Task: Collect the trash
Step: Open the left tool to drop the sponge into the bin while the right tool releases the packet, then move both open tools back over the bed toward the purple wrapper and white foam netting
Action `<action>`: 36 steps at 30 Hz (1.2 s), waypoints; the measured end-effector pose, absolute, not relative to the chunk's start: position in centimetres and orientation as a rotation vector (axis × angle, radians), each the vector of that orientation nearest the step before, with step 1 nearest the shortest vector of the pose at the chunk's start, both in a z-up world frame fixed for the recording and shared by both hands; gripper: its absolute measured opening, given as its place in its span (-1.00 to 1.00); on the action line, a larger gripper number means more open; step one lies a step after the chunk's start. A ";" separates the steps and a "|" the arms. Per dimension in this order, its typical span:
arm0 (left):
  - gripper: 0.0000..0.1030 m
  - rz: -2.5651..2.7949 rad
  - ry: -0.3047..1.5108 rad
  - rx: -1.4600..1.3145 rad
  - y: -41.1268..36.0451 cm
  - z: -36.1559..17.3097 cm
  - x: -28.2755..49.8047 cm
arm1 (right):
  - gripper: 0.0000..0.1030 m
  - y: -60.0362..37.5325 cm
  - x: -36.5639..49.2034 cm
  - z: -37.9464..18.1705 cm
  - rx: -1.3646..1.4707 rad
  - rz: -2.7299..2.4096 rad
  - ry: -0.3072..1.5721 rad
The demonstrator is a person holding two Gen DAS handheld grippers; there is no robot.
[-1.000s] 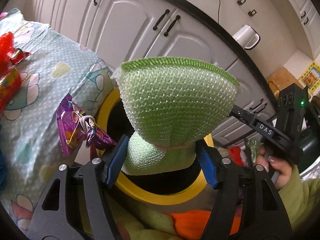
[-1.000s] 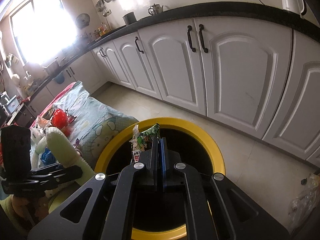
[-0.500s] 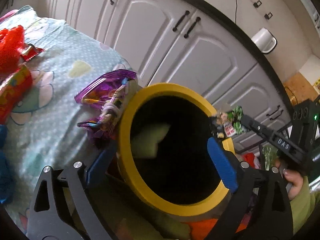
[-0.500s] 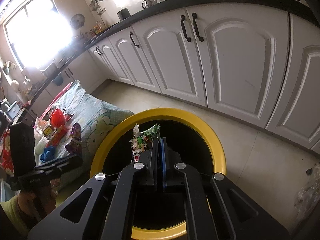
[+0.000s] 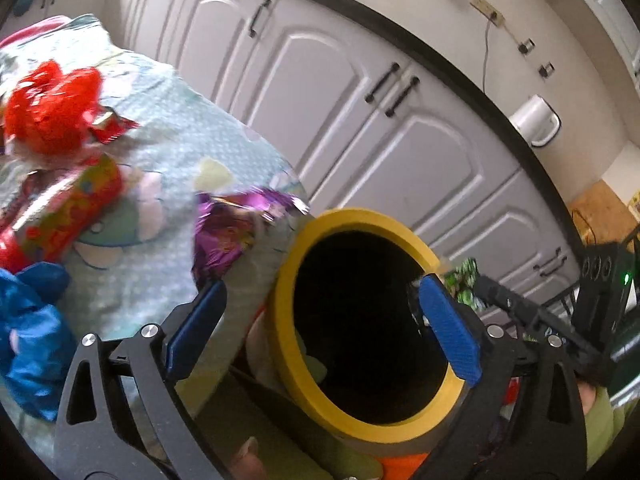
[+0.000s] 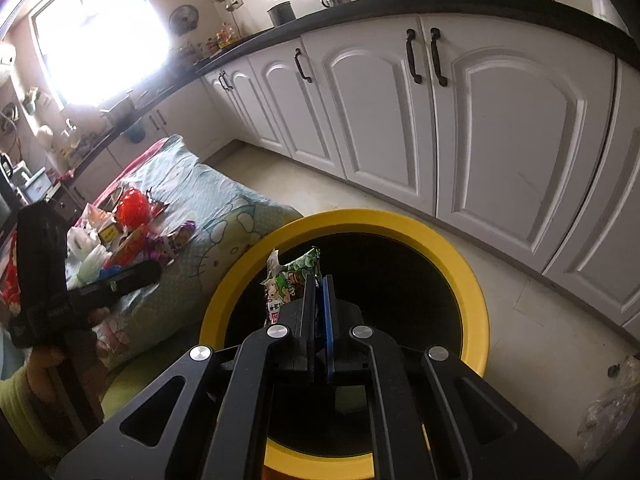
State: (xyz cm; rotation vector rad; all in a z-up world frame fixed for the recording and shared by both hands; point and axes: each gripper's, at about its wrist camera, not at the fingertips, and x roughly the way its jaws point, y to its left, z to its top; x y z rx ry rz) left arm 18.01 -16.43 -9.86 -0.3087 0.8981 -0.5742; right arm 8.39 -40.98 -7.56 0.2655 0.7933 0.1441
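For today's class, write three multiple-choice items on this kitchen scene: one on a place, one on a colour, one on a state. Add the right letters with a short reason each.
1. Where does the purple wrapper lie?
A. on the patterned cloth beside the bin
B. on the countertop
C. on the floor tiles

2. What colour is the rim of the bin?
A. white
B. yellow
C. red

3. How do the two tools stand?
A. both open and empty
B. both shut on wrappers
C. left tool open and empty, right tool shut on the green snack wrapper

Answers: 1 A, it rests on the cloth near the rim. 2 B, the ring is yellow in both views. 3 C, blue pads wide apart on the left, pinched on the wrapper over the bin on the right.
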 end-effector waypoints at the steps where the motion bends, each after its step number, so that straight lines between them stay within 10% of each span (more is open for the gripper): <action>1: 0.72 -0.567 0.894 -0.319 -16.1 -9.8 18.1 | -0.77 -40.9 8.4 -7.5 0.262 0.144 0.795; 5: 0.73 -0.551 0.876 -0.346 -15.0 -9.4 18.3 | -0.22 -40.6 8.4 -7.0 0.251 0.143 0.780; 36: 0.78 -0.413 0.674 -0.434 -5.2 -2.5 14.7 | 0.21 -31.3 8.4 0.1 0.084 0.268 0.652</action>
